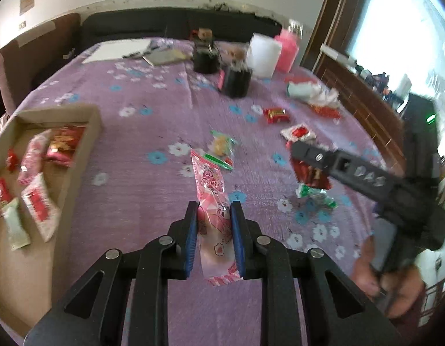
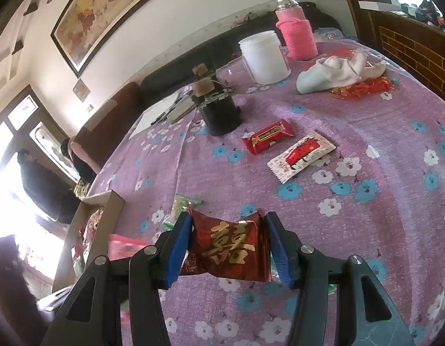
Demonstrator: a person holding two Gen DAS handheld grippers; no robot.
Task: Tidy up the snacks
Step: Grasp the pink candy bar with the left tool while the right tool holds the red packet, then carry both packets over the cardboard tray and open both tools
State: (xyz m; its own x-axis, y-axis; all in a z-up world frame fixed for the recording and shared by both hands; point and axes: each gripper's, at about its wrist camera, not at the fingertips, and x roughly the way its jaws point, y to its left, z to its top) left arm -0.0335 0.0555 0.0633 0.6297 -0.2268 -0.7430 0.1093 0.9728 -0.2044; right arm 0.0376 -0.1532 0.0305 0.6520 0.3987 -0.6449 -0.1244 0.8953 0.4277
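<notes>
In the left wrist view, the left gripper [image 1: 213, 219] was clamped on a long pink packet [image 1: 212, 201] printed with cartoon figures and hearts; its lettering was too blurred to read. The packet ran from the bottom centre of the frame up toward the middle, its far end over the purple flowered tablecloth [image 1: 141, 155]. At the left edge sat a cardboard box [image 1: 92, 132] holding several packets, red, pink and pale green, with no legible writing. Near the centre lay a small green-and-yellow packet [image 1: 222, 144]. At the right of the frame the right gripper [image 1: 303, 158] appeared from the side, a dark red packet [image 1: 311, 177] beneath its tip and a green wrapper [image 1: 316, 196] just below that.

In the right wrist view, the right gripper [image 2: 228, 245] was grasping the dark red packet [image 2: 228, 250] at the bottom centre. It bore a large gold Chinese double-happiness character, and small white words at its lower left read "I love you". Above it, right of centre, 2 packets lay flat just beside each other: a red one with a gold label [image 2: 268, 137], unreadable, and a white one with a red picture [image 2: 301, 155]. Farther back stood a black pot [image 2: 221, 115], a white jar [image 2: 264, 57] and a pink-sleeved flask [image 2: 296, 31], and a white cloth [image 2: 340, 72] lay in the upper right. The box's corner [image 2: 107, 201] showed at the left.
</notes>
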